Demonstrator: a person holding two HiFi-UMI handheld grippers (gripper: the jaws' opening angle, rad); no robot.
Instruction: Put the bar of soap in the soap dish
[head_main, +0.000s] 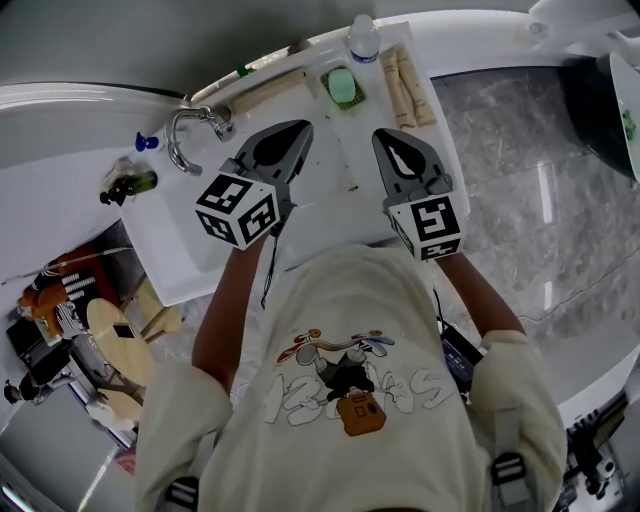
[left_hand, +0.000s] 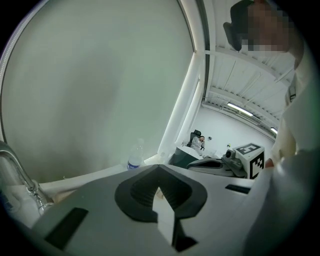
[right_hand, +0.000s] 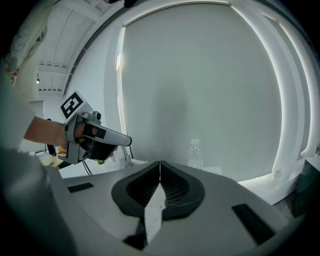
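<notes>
Left claw (head_main: 298, 128) and right claw (head_main: 384, 136) are hanging closed tight and empty. The bar of soap (head_main: 342, 86) is lying in the soap dish (head_main: 326, 84) just beyond their tips.

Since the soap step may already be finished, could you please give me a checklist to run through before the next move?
1. Left hand-held gripper jaws together, nothing between them: ok.
2. Right hand-held gripper jaws together, nothing between them: ok.
3. Light green soap bar lying in the darker soap dish: ok, as far as the head view shows.
4. Soap seated flat in the dish: cannot tell.
5. Both hand-held grippers apart from the faucet: ok.
6. Water bottle behind the dish standing upright: ok.
</notes>
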